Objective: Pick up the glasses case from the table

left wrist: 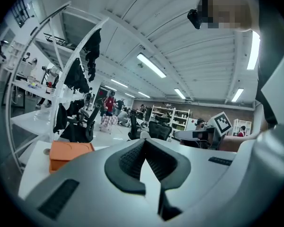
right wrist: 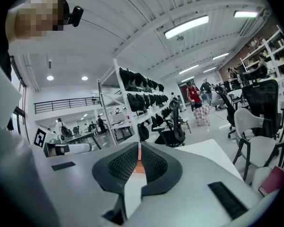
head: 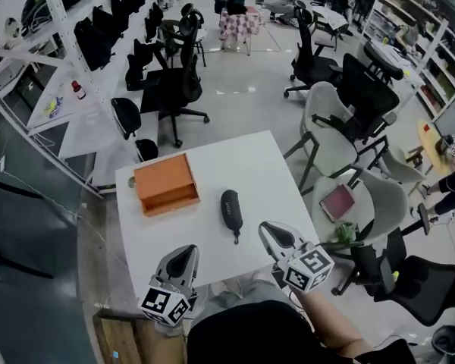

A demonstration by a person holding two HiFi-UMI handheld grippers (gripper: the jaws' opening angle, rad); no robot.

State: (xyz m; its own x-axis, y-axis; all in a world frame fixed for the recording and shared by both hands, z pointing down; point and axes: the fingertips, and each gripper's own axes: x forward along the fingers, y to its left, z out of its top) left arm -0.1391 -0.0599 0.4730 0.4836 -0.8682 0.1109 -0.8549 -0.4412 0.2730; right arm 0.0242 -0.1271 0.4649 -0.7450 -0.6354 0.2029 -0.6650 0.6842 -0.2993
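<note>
Both the left gripper [head: 186,253] and right gripper [head: 268,231] are clenched empty at lower centre, so reaching in unopened would likely shove the glasses case [head: 231,209] across the table [head: 267,171].

Ceiling strip lights [left wrist: 151,66] give bright, even light; fisheye bending and dark vignetting mark the edges.

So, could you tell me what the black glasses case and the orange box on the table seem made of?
The small black oval glasses case looks like a hard shell in fabric or leatherette: matte, no glare. The flat orange box looks like cardboard or painted wood: even matte colour, crisp edges; I can't tell which.
</note>
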